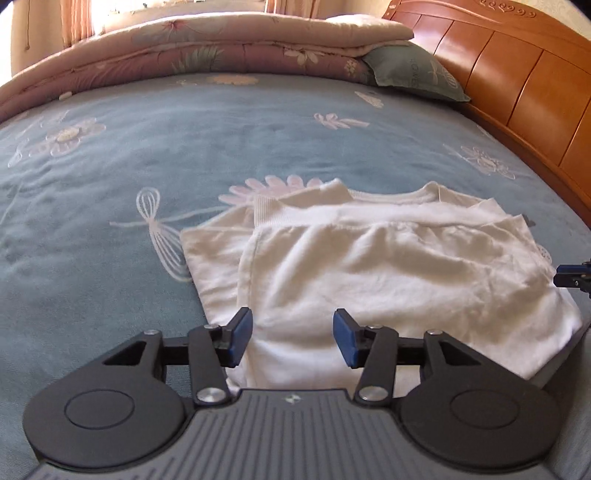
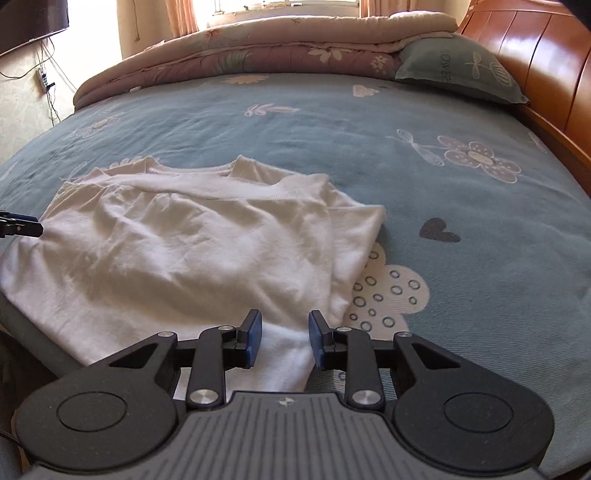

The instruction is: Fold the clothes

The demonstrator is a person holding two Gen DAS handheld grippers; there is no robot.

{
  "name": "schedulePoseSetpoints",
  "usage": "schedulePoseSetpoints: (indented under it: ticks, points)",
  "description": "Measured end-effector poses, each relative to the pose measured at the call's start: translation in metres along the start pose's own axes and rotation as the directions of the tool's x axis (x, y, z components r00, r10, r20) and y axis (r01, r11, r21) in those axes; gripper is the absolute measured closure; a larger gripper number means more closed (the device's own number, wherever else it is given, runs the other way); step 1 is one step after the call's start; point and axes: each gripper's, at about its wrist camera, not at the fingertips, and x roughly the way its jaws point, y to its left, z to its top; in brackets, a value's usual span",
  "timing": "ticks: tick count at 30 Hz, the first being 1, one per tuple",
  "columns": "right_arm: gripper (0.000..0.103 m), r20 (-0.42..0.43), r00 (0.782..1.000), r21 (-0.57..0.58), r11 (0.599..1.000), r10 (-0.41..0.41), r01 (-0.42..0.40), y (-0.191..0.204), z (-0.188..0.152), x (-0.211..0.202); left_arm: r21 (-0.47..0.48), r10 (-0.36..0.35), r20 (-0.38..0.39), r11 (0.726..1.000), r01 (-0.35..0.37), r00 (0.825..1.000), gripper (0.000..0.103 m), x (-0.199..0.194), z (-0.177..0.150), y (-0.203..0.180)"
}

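A white garment [image 1: 388,266] lies folded over itself on the blue flowered bedsheet [image 1: 129,155], its ribbed neckline at the far side. My left gripper [image 1: 293,339] hovers over the garment's near left edge, open, blue pads apart with cloth lying below the gap. In the right wrist view the same garment [image 2: 184,251] spreads to the left. My right gripper [image 2: 284,338] is open over its near right corner, the white cloth showing between the pads without being pinched. Each gripper's tip shows at the edge of the other view: right gripper [image 1: 572,277], left gripper [image 2: 22,227].
A folded pink floral quilt [image 1: 203,48] and a grey-green pillow [image 1: 413,70] lie along the far side of the bed. A wooden headboard [image 1: 517,81] runs down the right. A dark screen [image 2: 29,22] and cables hang on the left wall. Bedsheet [image 2: 461,184] stretches right of the garment.
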Motion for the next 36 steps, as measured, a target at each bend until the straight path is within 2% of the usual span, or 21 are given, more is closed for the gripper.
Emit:
schedulePoseSetpoints:
  ticks: [1, 4, 7, 10, 11, 13, 15, 18, 19, 20, 21, 23, 25, 28, 30, 31, 33, 35, 36]
  points:
    - [0.068, 0.020, 1.000, 0.004, 1.000, -0.005, 0.005, 0.000, 0.006, -0.003, 0.007, -0.015, 0.025, 1.000, 0.015, 1.000, 0.050, -0.002, 0.007, -0.003]
    - [0.068, 0.075, 0.997, 0.031, 0.999, 0.032, -0.034, 0.002, 0.028, 0.004, -0.018, -0.125, 0.067, 0.992, 0.126, 0.990, 0.047, 0.008, 0.027, -0.014]
    - [0.067, 0.090, 0.995, 0.032, 0.999, 0.041, -0.044, 0.014, 0.046, 0.029, -0.061, -0.194, 0.062, 0.978, 0.197, 0.979, 0.047, 0.036, 0.037, -0.025]
    - [0.067, 0.081, 0.996, 0.035, 0.999, 0.024, -0.027, 0.023, 0.052, 0.057, -0.087, -0.169, 0.041, 0.981, 0.172, 0.985, 0.047, 0.067, 0.035, -0.030]
    - [0.067, 0.068, 0.998, 0.034, 0.999, 0.002, -0.004, 0.024, 0.052, 0.067, -0.091, -0.134, 0.031, 0.987, 0.136, 0.990, 0.047, 0.077, 0.033, -0.028]
    - [0.067, 0.059, 0.997, 0.031, 0.998, -0.051, 0.049, 0.020, 0.048, 0.086, -0.095, -0.122, 0.044, 0.988, 0.126, 0.992, 0.048, 0.087, 0.030, -0.023]
    - [0.067, 0.077, 0.996, 0.063, 0.997, -0.047, 0.042, 0.008, 0.048, 0.093, -0.089, -0.122, 0.043, 0.988, 0.125, 0.992, 0.048, 0.086, 0.035, -0.022]
    - [0.067, 0.069, 0.997, 0.092, 0.995, -0.047, 0.040, 0.003, 0.057, 0.089, -0.035, -0.062, 0.046, 0.997, 0.063, 0.997, 0.049, 0.073, 0.045, -0.033]
    - [0.065, 0.072, 0.996, 0.086, 0.995, -0.058, 0.052, 0.006, 0.060, 0.085, -0.029, -0.086, 0.052, 0.996, 0.087, 0.995, 0.048, 0.068, 0.046, -0.037]
    - [0.065, 0.080, 0.995, 0.071, 0.996, -0.055, 0.049, 0.011, 0.062, 0.080, -0.029, -0.121, 0.055, 0.992, 0.123, 0.991, 0.048, 0.062, 0.048, -0.041]
    - [0.064, 0.087, 0.996, 0.057, 0.998, -0.022, 0.017, 0.017, 0.063, 0.076, -0.044, -0.191, 0.055, 0.980, 0.193, 0.980, 0.047, 0.059, 0.048, -0.044]
    - [0.063, 0.097, 0.993, 0.034, 0.997, 0.066, -0.070, 0.030, 0.065, 0.070, -0.089, -0.335, 0.047, 0.937, 0.338, 0.941, 0.045, 0.059, 0.046, -0.053]
    - [0.063, 0.084, 0.989, -0.003, 0.993, 0.119, -0.119, 0.045, 0.064, 0.075, -0.122, -0.418, 0.034, 0.900, 0.419, 0.908, 0.041, 0.068, 0.042, -0.062]
    - [0.063, 0.070, 0.995, -0.055, 0.996, 0.070, -0.067, 0.060, 0.064, 0.094, -0.132, -0.390, 0.006, 0.913, 0.387, 0.921, 0.041, 0.093, 0.040, -0.072]
    - [0.064, 0.085, 0.995, -0.034, 0.999, 0.045, -0.043, 0.056, 0.064, 0.104, -0.163, -0.352, 0.024, 0.922, 0.352, 0.936, 0.043, 0.105, 0.042, -0.068]
    - [0.065, 0.090, 0.995, -0.018, 0.999, 0.043, -0.041, 0.053, 0.066, 0.104, -0.199, -0.359, 0.037, 0.912, 0.359, 0.933, 0.043, 0.105, 0.045, -0.064]
    - [0.064, 0.096, 0.995, -0.005, 1.000, 0.023, -0.023, 0.053, 0.068, 0.098, -0.222, -0.346, 0.060, 0.910, 0.350, 0.936, 0.042, 0.097, 0.052, -0.062]
    - [0.061, 0.112, 0.994, -0.021, 1.000, 0.009, -0.007, 0.057, 0.068, 0.084, -0.184, -0.331, 0.075, 0.922, 0.339, 0.941, 0.041, 0.082, 0.053, -0.065]
    - [0.061, 0.115, 0.993, -0.018, 1.000, 0.027, -0.025, 0.058, 0.066, 0.077, -0.173, -0.331, 0.078, 0.924, 0.340, 0.940, 0.039, 0.074, 0.053, -0.066]
